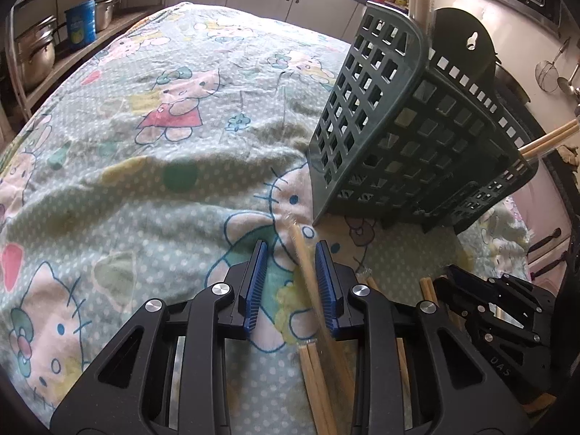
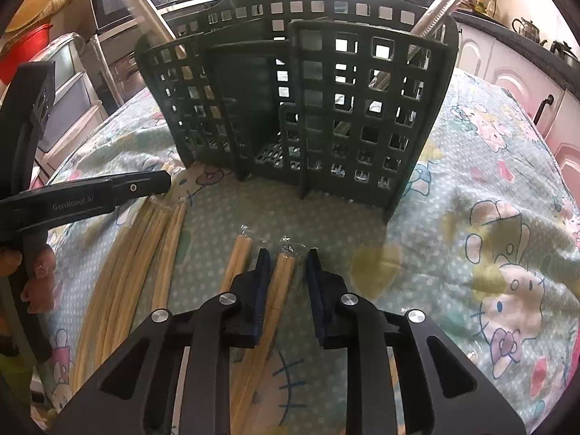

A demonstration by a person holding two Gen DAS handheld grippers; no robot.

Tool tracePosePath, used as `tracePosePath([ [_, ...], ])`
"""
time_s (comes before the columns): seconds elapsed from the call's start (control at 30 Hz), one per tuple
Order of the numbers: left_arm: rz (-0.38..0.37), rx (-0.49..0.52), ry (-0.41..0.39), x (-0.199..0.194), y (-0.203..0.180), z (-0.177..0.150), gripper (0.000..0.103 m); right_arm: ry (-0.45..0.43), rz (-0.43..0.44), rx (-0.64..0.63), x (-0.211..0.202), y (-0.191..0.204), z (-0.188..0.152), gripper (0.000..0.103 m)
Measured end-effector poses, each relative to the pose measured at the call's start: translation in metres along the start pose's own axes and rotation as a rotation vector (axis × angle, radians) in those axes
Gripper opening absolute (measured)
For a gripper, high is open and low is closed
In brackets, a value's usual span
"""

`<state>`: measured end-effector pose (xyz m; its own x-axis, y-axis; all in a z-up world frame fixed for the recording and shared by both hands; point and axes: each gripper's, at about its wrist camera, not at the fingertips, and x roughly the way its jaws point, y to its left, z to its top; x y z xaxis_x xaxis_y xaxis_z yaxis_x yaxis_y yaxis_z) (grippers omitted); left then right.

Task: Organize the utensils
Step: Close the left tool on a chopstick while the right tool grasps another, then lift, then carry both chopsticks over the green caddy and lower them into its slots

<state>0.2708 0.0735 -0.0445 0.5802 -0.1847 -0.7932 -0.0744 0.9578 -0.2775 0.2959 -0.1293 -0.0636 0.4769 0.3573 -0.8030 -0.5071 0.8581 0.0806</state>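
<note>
Right now my right gripper (image 2: 288,275) sits apart around a wrapped chopstick pair (image 2: 282,279), which could slip sideways on its slick wrapper when I squeeze.

Matt green plastic utensil caddy (image 2: 326,108), pale wooden chopsticks (image 2: 282,279) in clear glossy wrap, soft printed cloth (image 1: 145,145).

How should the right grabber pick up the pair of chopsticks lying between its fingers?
Grip the wrapped chopstick pair across its thin width, a little back from the tips, coming down from above. It lies flat on the cloth, pointing toward the green basket, and the open right gripper already straddles it, so closing squeezes both sticks together. Another pair lies close on the left, so go straight down.
</note>
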Motion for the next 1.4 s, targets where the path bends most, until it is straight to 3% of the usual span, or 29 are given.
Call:
tracePosePath([
  [0.27,0.062,0.015,-0.008,0.006,-0.008,0.009,0.007,0.0,0.043,0.061,-0.001,-0.006,0.011,0.012],
  [0.43,0.021,-0.013,-0.021,-0.004,-0.007,0.013,0.004,-0.025,0.097,0.061,-0.019,-0.003,0.018,0.012],
  [0.83,-0.028,0.034,-0.211,-0.076,-0.028,0.01,0.001,-0.168,0.166,0.011,-0.088,0.007,0.021,0.011],
  [1.4,-0.108,0.055,-0.37,-0.151,-0.044,0.004,0.001,-0.348,0.173,0.017,-0.155,0.001,0.013,0.011],
])
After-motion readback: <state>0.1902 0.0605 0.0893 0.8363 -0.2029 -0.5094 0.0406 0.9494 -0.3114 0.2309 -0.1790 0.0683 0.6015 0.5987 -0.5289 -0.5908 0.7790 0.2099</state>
